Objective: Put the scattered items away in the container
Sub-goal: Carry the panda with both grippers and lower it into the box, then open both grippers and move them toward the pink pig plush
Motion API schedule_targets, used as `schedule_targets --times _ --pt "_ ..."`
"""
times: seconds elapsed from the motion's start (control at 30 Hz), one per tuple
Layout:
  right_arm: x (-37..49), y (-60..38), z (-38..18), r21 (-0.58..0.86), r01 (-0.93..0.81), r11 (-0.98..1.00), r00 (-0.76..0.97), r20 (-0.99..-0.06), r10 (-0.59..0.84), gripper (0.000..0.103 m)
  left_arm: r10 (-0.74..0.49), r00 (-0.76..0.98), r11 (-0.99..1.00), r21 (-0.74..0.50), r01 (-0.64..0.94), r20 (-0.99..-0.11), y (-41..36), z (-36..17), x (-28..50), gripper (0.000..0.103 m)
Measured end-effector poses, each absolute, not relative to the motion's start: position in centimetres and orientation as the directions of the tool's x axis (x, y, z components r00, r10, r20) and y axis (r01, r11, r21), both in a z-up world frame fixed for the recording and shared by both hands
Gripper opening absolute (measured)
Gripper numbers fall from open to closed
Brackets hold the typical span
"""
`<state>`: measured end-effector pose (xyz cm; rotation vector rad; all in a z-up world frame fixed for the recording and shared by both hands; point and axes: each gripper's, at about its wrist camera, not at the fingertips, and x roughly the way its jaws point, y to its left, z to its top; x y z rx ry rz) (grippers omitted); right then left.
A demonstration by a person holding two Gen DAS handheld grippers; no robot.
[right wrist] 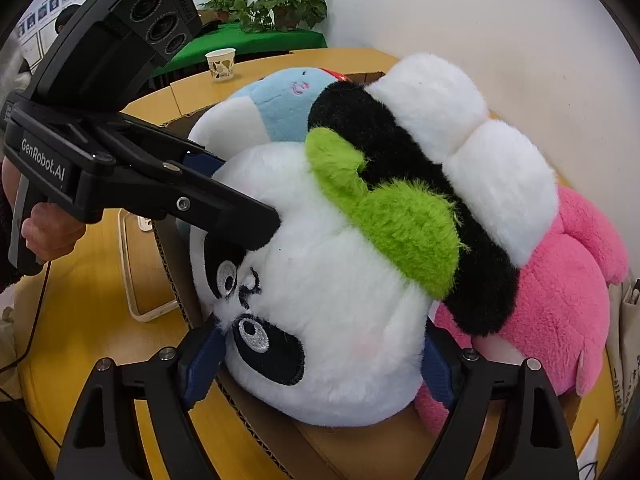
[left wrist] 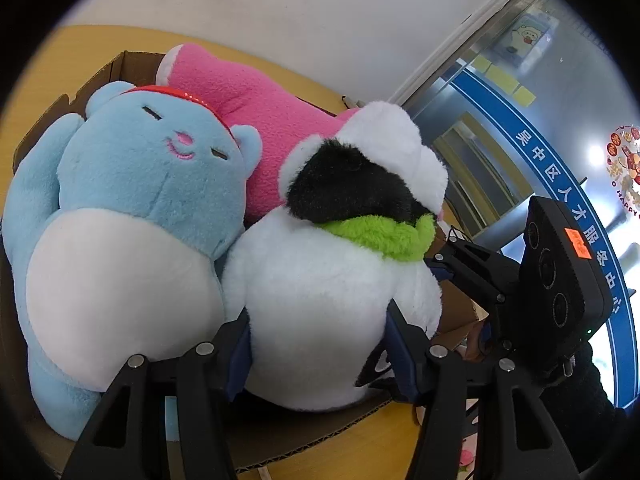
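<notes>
Cardboard walls of the brown open-topped box [left wrist: 100,76] ring three soft toys. Nearest is the round white plush panda with black ears and a lime-green scarf [left wrist: 332,296], lying head-first over the box's near edge. Left gripper [left wrist: 318,344] has its blue-padded fingers pressed into both sides of the panda's white head, holding it. Right gripper [right wrist: 324,356] clamps the same head from the face side, its pads sinking into the fur beside the embroidered eyes. Against the panda's far side lies the light-blue plush bear with a white belly and red headband [left wrist: 132,184], and behind both rests the pink fleece plush toy [left wrist: 256,108]. Beyond the box, a patterned paper cup [right wrist: 221,64] stands on the yellow wooden table [right wrist: 92,280].
</notes>
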<state>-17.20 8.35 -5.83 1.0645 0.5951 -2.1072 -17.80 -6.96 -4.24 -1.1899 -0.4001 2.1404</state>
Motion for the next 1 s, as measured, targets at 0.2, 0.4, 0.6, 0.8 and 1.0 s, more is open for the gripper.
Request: schedule_targets --times 0.2,0.4,0.6,0.8,1.0 --pt "-16.0 7.3 -5.0 -0.103 0.689 -0.717 -0.447 -0.84 -0.309 0.099 0.595 -0.457 -0.803 -0.465 -0.372 -0.662 -7.3 -2.6 -16.0 0.068" --pt "-14.0 9.1 -1.9 -0.105 0.502 -0.859 -0.563 -0.793 -0.232 0.099 0.446 -0.619 -0.895 -0.295 -0.336 -0.646 -8.5 1.1 -11.2 0.076" --pt "-8.2 9.5 3.4 -0.057 0.336 -0.94 -0.736 -0.638 -0.224 0.101 0.371 -0.705 -0.928 -0.222 -0.298 -0.604 -8.9 4.2 -6.2 0.077" --pt "-3.8 10.2 3.7 0.013 0.165 -0.986 -0.765 -0.629 -0.137 0.102 0.32 -0.737 -0.945 -0.146 -0.292 -0.595 -8.2 5.0 -2.7 0.077" --pt "-2.7 10.8 2.7 -0.025 0.124 -0.992 -0.744 -0.664 -0.076 0.102 0.327 -0.731 -0.942 -0.143 -0.304 -0.599 -7.7 5.0 -0.9 0.077"
